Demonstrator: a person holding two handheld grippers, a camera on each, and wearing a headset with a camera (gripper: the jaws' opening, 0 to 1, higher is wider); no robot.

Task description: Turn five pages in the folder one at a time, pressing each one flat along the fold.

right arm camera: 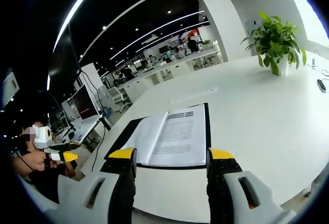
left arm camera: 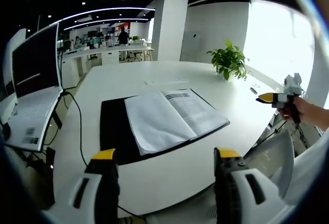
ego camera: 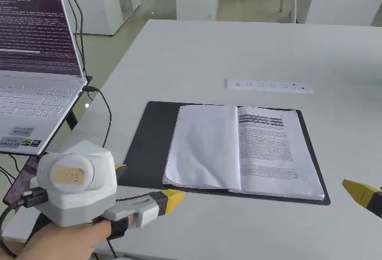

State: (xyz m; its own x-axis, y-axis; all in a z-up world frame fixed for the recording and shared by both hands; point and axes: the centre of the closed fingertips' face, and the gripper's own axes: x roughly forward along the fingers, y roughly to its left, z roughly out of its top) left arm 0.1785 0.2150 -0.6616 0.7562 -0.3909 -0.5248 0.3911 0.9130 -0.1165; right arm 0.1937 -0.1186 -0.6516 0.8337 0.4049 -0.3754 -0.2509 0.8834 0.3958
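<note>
A black folder (ego camera: 149, 146) lies open on the white table (ego camera: 197, 51), a blank page on its left half and a printed page (ego camera: 271, 152) on its right. The folder (left arm camera: 114, 126) sits ahead of my left gripper (left arm camera: 167, 157), whose yellow-tipped jaws stand open with nothing between them. In the head view that left gripper (ego camera: 170, 199) hovers at the table's near edge, below the folder's left corner. My right gripper (right arm camera: 172, 154) is open too, short of the folder (right arm camera: 169, 134); its yellow tip (ego camera: 361, 193) pokes in at the right edge, beside the folder's near right corner.
An open laptop (ego camera: 33, 63) stands at the far left with cables trailing off the table edge. A white power strip (ego camera: 268, 85) lies beyond the folder. A potted plant (left arm camera: 230, 62) stands at the table's far end, with a small dark object (right arm camera: 321, 84) near it.
</note>
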